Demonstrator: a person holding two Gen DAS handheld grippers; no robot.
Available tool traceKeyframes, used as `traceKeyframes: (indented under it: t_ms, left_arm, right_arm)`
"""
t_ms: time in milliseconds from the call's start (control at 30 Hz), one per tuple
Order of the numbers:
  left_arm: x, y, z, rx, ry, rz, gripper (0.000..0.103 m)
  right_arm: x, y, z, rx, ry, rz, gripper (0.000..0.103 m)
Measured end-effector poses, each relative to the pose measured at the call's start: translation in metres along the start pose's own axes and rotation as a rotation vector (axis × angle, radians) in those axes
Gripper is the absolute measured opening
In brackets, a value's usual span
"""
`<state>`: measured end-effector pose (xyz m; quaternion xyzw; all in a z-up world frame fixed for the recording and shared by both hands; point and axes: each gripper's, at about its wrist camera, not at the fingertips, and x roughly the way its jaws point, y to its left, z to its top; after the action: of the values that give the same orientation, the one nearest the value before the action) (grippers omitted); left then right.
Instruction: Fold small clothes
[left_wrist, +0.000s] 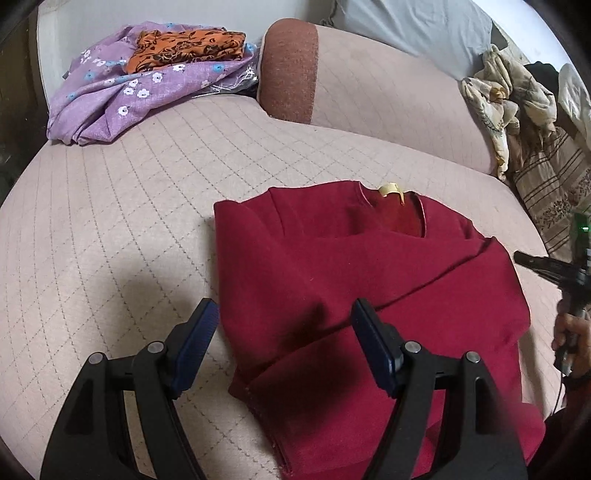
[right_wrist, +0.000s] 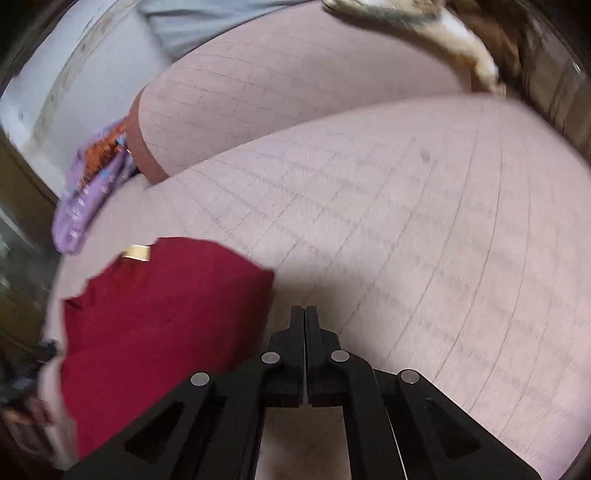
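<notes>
A dark red garment (left_wrist: 369, 295) lies partly folded on the pink quilted bed cover (left_wrist: 129, 229), with a yellow neck label (left_wrist: 391, 190) at its far end. My left gripper (left_wrist: 284, 314) stands open just above the garment's near left edge. One finger is over the red cloth, the other over the bare cover, and nothing is pinched. In the blurred right wrist view my right gripper (right_wrist: 304, 310) is shut on nothing over the bare cover, to the right of the garment (right_wrist: 159, 314). It also shows at the left wrist view's right edge as the right gripper (left_wrist: 524, 259), held by a hand (left_wrist: 570, 332).
A purple floral cloth (left_wrist: 110, 96) with a folded orange patterned cloth (left_wrist: 184, 48) on it lies at the back left. A long cushion with a brown end (left_wrist: 291, 70) runs along the back. Crumpled cream floral cloth (left_wrist: 509, 99) and striped fabric (left_wrist: 550, 177) lie at the right.
</notes>
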<state>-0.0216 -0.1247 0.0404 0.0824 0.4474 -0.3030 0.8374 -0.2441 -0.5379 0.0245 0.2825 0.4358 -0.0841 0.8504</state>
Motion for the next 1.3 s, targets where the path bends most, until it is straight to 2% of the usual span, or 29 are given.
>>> traceKeyframes:
  t_ms: [33,133,233,300,433,467,500,567,633,700,767,800,833,900,933,967,1033,1067,1133,1167,1200,1233,1300]
  left_arm:
    - [-0.002,-0.001,-0.001,0.001,-0.003,-0.007,0.074]
    - [-0.006,-0.005,-0.002,0.009,-0.003,-0.032,0.074]
    - [-0.011,-0.012,-0.008,0.04,-0.005,-0.045,0.074]
    - [-0.01,-0.015,-0.012,0.053,0.0,-0.035,0.074]
    - [0.009,-0.018,-0.017,0.064,0.061,0.006,0.074]
    - [0.014,-0.019,-0.018,0.066,0.068,0.02,0.074]
    - [0.017,-0.019,-0.018,0.067,0.071,0.031,0.074]
    - [0.02,-0.019,-0.017,0.064,0.069,0.045,0.074]
    - [0.019,-0.016,-0.016,0.044,0.064,0.041,0.074]
    - [0.015,-0.015,-0.016,0.031,0.056,0.036,0.074]
    - [0.012,-0.014,-0.017,0.027,0.046,0.038,0.074]
    - [0.012,-0.014,-0.017,0.026,0.044,0.039,0.074]
    - [0.011,-0.015,-0.018,0.023,0.041,0.041,0.074]
    - [0.009,-0.015,-0.02,0.006,0.036,0.042,0.074]
    - [0.006,-0.014,-0.022,-0.008,0.032,0.036,0.074]
    - [0.003,-0.013,-0.024,-0.018,0.028,0.029,0.074]
    - [-0.004,-0.013,-0.027,-0.028,0.015,0.027,0.074]
    - [-0.008,-0.013,-0.029,-0.026,0.008,0.034,0.074]
    - [-0.013,-0.014,-0.032,-0.02,-0.001,0.046,0.074]
    - [-0.017,-0.013,-0.033,-0.026,-0.005,0.044,0.074]
    - [-0.021,-0.012,-0.035,-0.037,-0.007,0.04,0.074]
    - [-0.026,-0.01,-0.037,-0.052,-0.009,0.037,0.074]
    - [-0.036,-0.009,-0.042,-0.068,-0.019,0.03,0.074]
  right_arm:
    - [-0.01,0.004,-0.002,-0.013,-0.017,0.034,0.01]
    - [-0.021,0.026,-0.004,-0.074,-0.041,0.069,0.048]
    - [-0.019,0.055,-0.007,-0.161,-0.013,0.078,0.046]
    - [-0.004,0.073,-0.008,-0.219,0.016,0.049,0.043]
    - [0.034,0.071,-0.007,-0.226,0.061,-0.109,0.033]
    - [0.044,0.064,-0.006,-0.202,0.067,-0.137,0.04]
    - [0.045,0.056,-0.003,-0.169,0.055,-0.12,0.046]
    - [0.039,0.046,-0.001,-0.102,0.062,-0.097,0.044]
    - [0.026,0.045,-0.005,-0.097,0.055,-0.095,0.049]
    - [0.008,0.046,-0.015,-0.09,0.061,-0.036,0.05]
    - [-0.007,0.042,-0.029,-0.073,0.066,0.02,0.064]
    - [-0.01,0.042,-0.038,-0.064,0.073,0.048,0.064]
    - [-0.007,0.042,-0.047,-0.063,0.102,0.071,0.062]
    - [0.004,0.042,-0.059,-0.093,0.154,0.077,0.041]
    - [0.006,0.045,-0.065,-0.132,0.141,0.026,0.026]
    - [0.005,0.051,-0.066,-0.153,0.115,0.003,0.02]
    - [-0.005,0.053,-0.064,-0.15,0.076,-0.001,0.016]
    - [-0.012,0.05,-0.061,-0.139,0.049,-0.015,0.009]
    - [-0.013,0.044,-0.058,-0.143,0.024,-0.083,0.008]
    - [-0.011,0.04,-0.058,-0.15,0.011,-0.134,0.0]
    - [-0.007,0.033,-0.059,-0.143,0.01,-0.19,0.0]
    - [0.0,0.022,-0.06,-0.112,0.035,-0.209,0.0]
    - [-0.007,0.008,-0.06,-0.035,0.032,-0.125,0.0]
